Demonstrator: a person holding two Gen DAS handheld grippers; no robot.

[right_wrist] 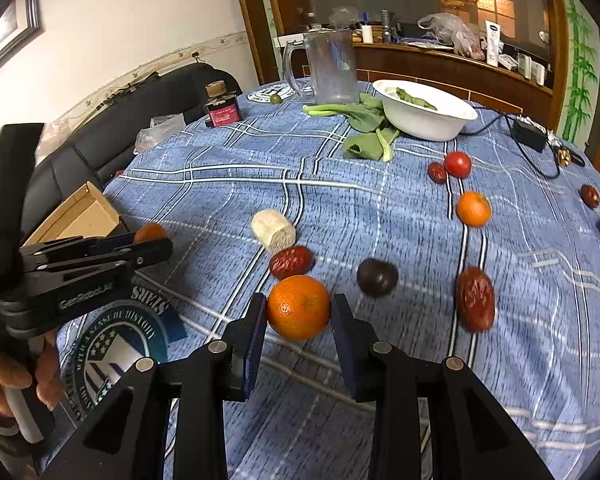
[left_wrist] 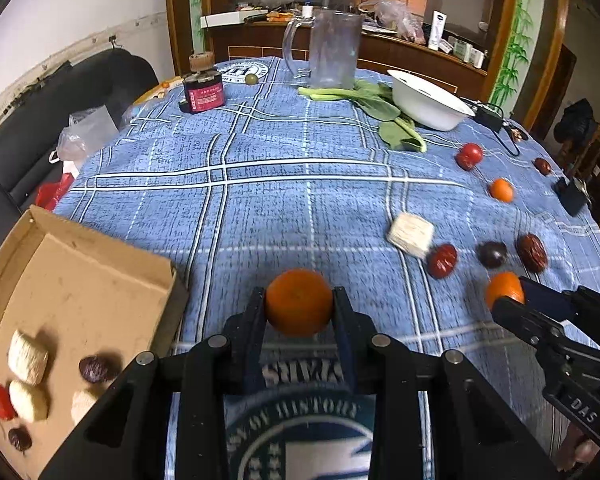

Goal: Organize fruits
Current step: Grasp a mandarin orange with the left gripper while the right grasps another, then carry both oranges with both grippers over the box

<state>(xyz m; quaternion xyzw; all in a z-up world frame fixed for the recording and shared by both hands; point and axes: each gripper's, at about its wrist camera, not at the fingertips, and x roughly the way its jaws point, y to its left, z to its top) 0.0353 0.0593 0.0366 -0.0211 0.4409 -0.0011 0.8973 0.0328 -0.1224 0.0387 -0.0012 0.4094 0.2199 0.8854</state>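
Three round, glossy oranges: one (left_wrist: 299,303) clamped in the left gripper (left_wrist: 299,308), just right of the cardboard box (left_wrist: 100,264); one (right_wrist: 299,307) between the right gripper's (right_wrist: 299,314) parted fingers, touching the left pad only; one (right_wrist: 473,209) loose at 1 o'clock. Four wrinkled dates lie on the checked cloth (right_wrist: 340,200).
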